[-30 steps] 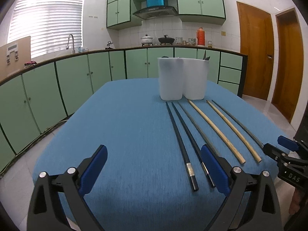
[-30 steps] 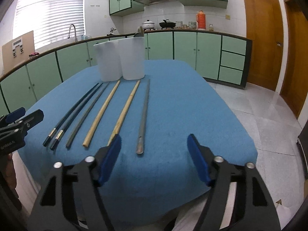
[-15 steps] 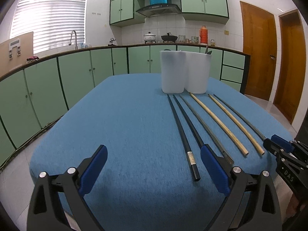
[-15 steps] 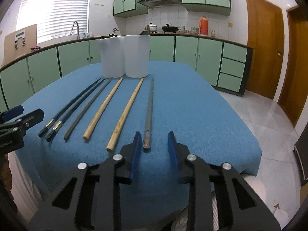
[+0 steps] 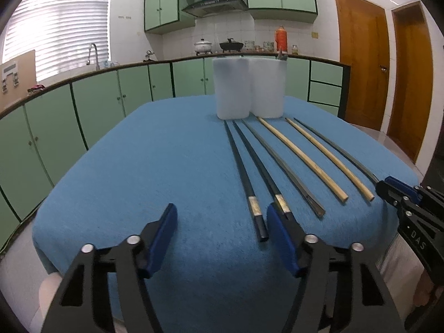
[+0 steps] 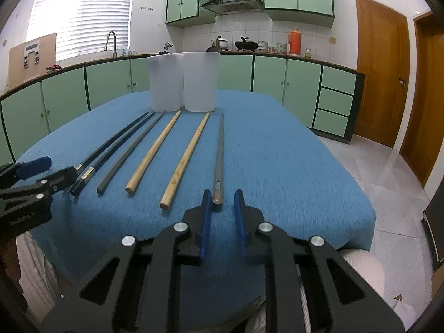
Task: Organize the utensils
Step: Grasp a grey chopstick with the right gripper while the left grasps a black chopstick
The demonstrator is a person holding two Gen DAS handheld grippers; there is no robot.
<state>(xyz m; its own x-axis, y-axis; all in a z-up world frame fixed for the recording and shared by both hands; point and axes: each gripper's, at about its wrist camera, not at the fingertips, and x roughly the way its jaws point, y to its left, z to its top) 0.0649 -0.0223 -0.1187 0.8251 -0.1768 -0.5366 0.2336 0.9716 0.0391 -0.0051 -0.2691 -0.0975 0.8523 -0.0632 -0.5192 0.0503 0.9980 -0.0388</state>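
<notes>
Six chopsticks lie side by side on the blue tablecloth (image 5: 138, 166), pointing at two white cups (image 5: 233, 91) (image 6: 201, 83). From the left they are two black ones with silver bands (image 5: 241, 172), a grey one (image 5: 280, 163), two bamboo ones (image 6: 149, 155) and another grey one (image 6: 219, 149). My right gripper (image 6: 222, 208) is closing. The near end of the rightmost grey chopstick sits between its blue pads, with a small gap on each side. My left gripper (image 5: 222, 236) is also closing, still wide. The end of the leftmost black chopstick lies just inside its right finger (image 5: 280, 236).
Each gripper shows at the edge of the other's view: the right gripper (image 5: 394, 191) and the left gripper (image 6: 52, 170). Green cabinets (image 5: 97, 105) run behind and to the left. Wooden doors (image 6: 380, 69) and tiled floor (image 6: 388, 172) are on the right. The table's near edge is just under both grippers.
The right jaws have narrowed from wide apart to a slim gap around the grey chopstick's end. The left jaws have drawn in from fully wide. Both hands have stayed in place.
</notes>
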